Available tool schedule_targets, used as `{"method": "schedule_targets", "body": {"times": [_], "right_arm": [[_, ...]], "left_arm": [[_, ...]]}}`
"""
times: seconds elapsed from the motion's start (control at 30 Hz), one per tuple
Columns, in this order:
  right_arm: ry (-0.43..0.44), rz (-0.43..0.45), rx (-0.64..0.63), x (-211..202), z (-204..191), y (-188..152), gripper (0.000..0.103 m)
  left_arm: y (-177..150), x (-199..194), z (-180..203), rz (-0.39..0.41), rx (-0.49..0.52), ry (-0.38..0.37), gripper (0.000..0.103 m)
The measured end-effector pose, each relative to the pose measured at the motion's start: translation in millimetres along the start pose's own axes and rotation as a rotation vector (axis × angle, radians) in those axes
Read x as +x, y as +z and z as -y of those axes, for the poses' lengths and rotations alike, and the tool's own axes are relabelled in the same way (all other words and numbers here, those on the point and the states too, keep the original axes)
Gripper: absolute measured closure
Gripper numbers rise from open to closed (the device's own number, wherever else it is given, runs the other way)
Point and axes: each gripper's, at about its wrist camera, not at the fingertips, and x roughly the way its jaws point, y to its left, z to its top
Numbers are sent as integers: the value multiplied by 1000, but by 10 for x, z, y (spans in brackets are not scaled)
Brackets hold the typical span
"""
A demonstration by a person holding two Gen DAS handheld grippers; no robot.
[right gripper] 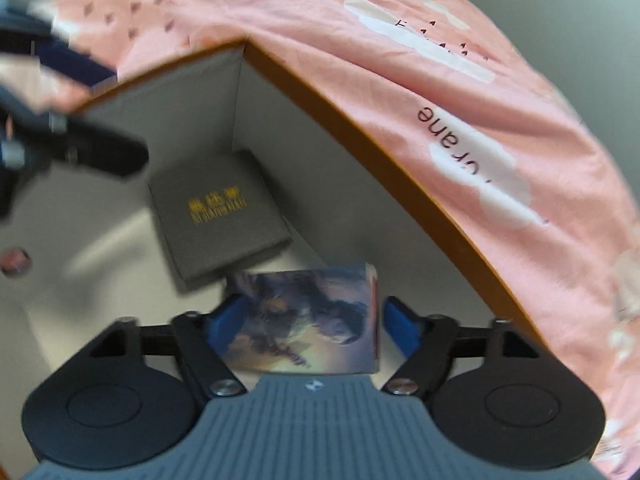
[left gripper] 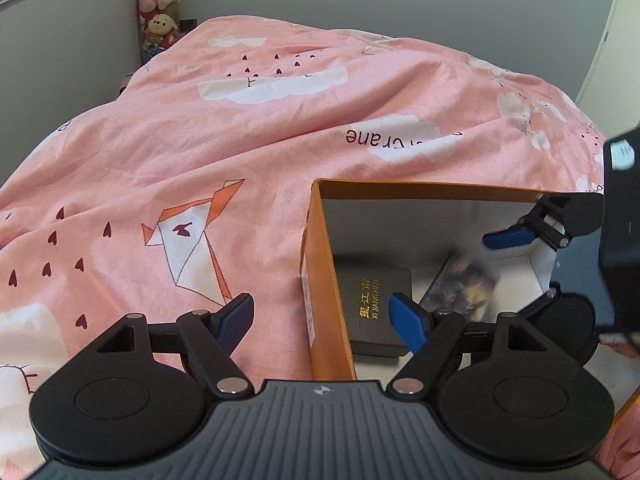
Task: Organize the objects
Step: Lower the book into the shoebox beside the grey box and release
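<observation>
An orange box [left gripper: 320, 264] with pale inner walls sits on a bed covered by a pink quilt [left gripper: 200, 152] printed with white clouds, small hearts and a folded-paper crane; inside the box a dark grey book [right gripper: 218, 216] with gold lettering lies flat on the floor, close to the corner where two walls meet; just beside it lies a smaller picture card box [right gripper: 308, 320] with a blurred purple and yellow image on its face, tilted a little.

The left hand-held gripper [left gripper: 324, 320] hangs with its jaws wide and nothing between them; it straddles the near orange wall, one blue finger [left gripper: 236, 320] over the quilt outside, the other over the grey book inside.

The right hand-held gripper [right gripper: 312, 324] reaches down into the box from the other side; its jaws stand wide around the picture card box; on the right a clear gap shows between pad and card box, while on the left the view is too blurred to tell whether the pad touches.

Soft toys [left gripper: 158, 4] are stacked against the grey wall behind the bed.
</observation>
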Motion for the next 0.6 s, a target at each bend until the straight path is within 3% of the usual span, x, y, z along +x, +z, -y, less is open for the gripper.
{"method": "schedule_targets", "body": {"times": [0.13,0.33,0.47,0.5,0.6], "right_arm": [[15,-28,3,-14,-7,-83,12],[85,-168,180,129,224,-165,6],[154,-121,246,204,369,-165,7],[168,-103,231,215,374,-156,12],[191,-59,104,217,295,-129,14]], "left_arm": [[-20,7,-9,-5,-6,-6,13],[-28,6,-24,-10,-17,-13,13],[-26,-2,-39,-8,-24,-12,13],[-22,0,-48,-8,-27,-11,13],[-26,-5,-71,-8,-32,-9,13]]}}
